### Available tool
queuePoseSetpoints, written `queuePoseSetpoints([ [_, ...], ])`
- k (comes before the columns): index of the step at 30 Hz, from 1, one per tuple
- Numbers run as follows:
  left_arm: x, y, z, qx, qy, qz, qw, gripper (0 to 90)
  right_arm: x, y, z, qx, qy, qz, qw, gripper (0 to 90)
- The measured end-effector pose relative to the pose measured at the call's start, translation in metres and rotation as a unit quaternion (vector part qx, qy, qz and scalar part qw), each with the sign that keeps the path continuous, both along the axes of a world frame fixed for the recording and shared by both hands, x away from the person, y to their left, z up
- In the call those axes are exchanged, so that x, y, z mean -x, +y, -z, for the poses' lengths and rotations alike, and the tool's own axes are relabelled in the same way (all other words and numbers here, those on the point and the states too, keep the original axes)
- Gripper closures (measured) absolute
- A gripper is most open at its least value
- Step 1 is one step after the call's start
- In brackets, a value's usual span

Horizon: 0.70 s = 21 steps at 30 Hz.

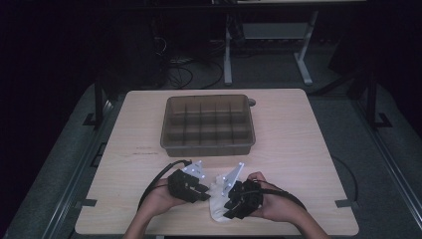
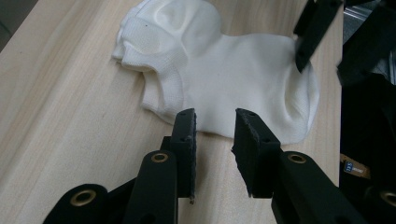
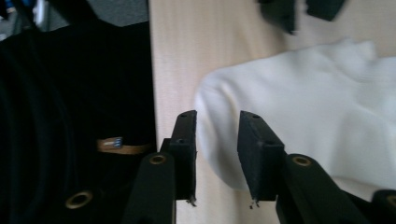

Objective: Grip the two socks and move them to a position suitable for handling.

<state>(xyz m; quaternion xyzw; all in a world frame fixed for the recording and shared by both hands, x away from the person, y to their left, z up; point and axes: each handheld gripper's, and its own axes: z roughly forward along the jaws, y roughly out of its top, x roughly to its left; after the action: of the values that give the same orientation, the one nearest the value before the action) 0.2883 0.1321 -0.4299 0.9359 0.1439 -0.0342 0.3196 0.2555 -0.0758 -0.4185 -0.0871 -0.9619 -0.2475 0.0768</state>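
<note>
Two grippers, one white sock, one divided bin.

The left gripper and right gripper both stand spread, pinching nothing. The sock lies flat between them at the table's near edge, long axis front-to-back, rounded end nearest the person. The bin sits well beyond.

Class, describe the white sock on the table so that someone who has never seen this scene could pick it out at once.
Start at the pale wooden table and find the brown divided tray at its middle. Come toward the near edge, where the left gripper and the right gripper face each other. The white sock lies flat and crumpled between them: the one soft, white thing among black tools.
</note>
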Motion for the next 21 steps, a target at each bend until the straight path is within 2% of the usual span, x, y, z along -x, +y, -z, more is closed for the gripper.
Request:
queuePoseSetpoints([
  [3, 0.0, 0.0, 0.0, 0.0, -0.001, -0.002, 1.0, 68.7, 0.003, 0.004, 0.005, 0.003, 0.001, -0.01, 0.9999, 64.7],
  [12, 0.0, 0.002, -0.001, 0.001, 0.0, -0.005, 1.0, 67.8, 0.003, 0.011, 0.023, 0.018, -0.021, -0.018, 0.9995, 59.3],
  [18, -0.001, 0.003, -0.001, 0.008, 0.003, -0.008, 0.9999, 67.3, 0.004, 0.009, 0.025, 0.008, -0.025, -0.019, 0.9995, 57.9],
  [21, -0.001, 0.002, 0.0, 0.007, 0.006, -0.011, 0.9999, 65.8, 0.005, 0.009, 0.026, 0.009, -0.039, -0.022, 0.9989, 59.6],
])
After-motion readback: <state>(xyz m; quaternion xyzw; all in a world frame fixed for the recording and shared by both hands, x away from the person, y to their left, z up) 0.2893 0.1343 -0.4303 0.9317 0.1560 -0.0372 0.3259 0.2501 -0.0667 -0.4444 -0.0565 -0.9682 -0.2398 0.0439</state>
